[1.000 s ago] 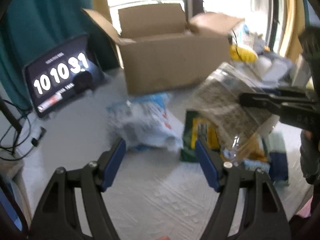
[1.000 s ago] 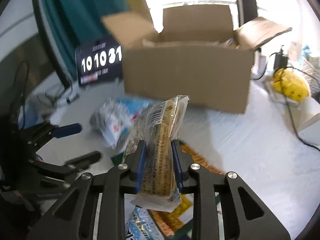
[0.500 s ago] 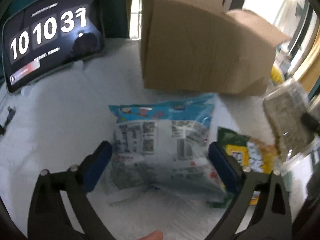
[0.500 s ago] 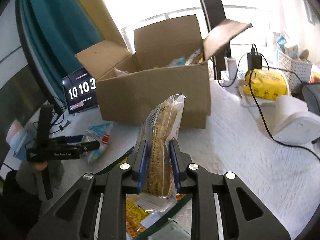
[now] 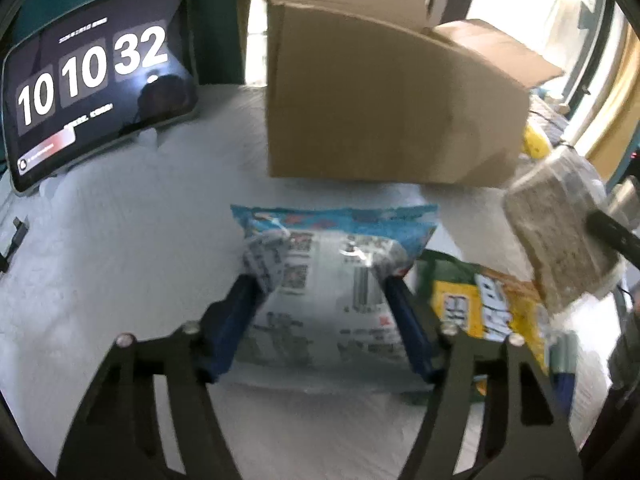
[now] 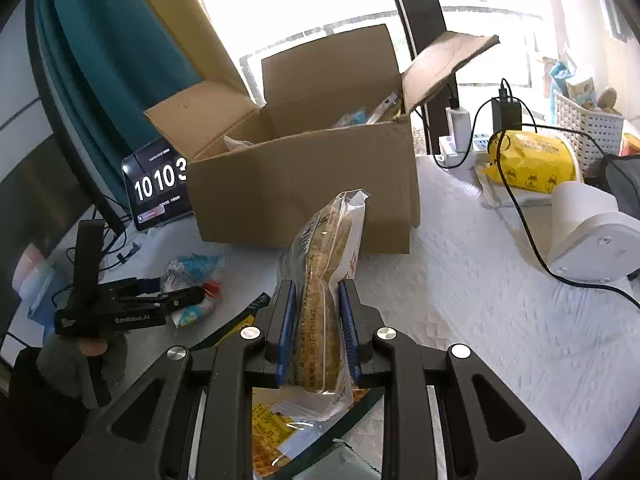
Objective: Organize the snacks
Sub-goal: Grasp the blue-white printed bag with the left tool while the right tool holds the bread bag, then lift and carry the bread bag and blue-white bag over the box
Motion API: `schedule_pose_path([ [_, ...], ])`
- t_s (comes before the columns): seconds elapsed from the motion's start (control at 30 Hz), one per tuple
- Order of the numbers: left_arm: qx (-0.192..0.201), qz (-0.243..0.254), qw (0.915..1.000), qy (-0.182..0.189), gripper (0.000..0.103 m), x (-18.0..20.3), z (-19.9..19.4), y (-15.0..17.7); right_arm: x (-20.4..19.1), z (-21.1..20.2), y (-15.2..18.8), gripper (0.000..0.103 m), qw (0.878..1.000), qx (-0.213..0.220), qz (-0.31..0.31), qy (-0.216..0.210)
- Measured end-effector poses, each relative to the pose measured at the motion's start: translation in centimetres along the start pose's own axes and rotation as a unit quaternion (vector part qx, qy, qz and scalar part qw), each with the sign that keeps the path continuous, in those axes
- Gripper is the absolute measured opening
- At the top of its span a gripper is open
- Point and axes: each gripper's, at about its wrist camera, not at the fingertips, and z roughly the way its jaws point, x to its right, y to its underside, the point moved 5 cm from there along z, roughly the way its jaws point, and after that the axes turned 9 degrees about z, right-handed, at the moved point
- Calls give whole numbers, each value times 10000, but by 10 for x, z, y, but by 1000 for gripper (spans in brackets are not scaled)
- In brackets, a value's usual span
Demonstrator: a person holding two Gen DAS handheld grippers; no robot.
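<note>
White tablecloth [image 5: 120,248]: left fingers [image 5: 236,316] closing on blue bag [image 5: 332,280] (crumpling).

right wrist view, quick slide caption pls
Right gripper clamps a clear-wrapped snack bar upright before the open cardboard box.

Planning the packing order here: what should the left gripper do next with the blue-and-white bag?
Probably finish closing, then lift. The left gripper is closing astride the blue-and-white snack bag, which lies flat on the table before the open cardboard box.
</note>
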Motion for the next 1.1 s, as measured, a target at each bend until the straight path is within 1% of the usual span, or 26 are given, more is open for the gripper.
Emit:
schedule_pose_path([
  [0.07,87,131,9999,-11,64,9,-11,3,-4,-3,-1,24,10000,33,-31,-8],
  [0.17,244,192,9995,60,63,16,-27,2,-10,-10,-3,24,9999,100,-109,-6],
  [0.27,432,263,9987,80,63,30,-44,-3,-16,-18,-6,24,9997,204,-158,12],
  [0.4,713,316,9969,132,63,33,-67,-13,-22,-29,-14,24,9991,360,-205,41],
  [0.57,1122,358,9929,140,63,32,-95,-32,-31,-41,-27,24,9980,546,-324,60],
  [0.83,1689,569,9839,110,63,34,-128,-76,-51,-49,-57,24,9945,854,-598,57],
  [1.1,2020,689,9769,55,63,27,-132,-107,-66,-48,-95,23,9897,1157,-831,120],
])
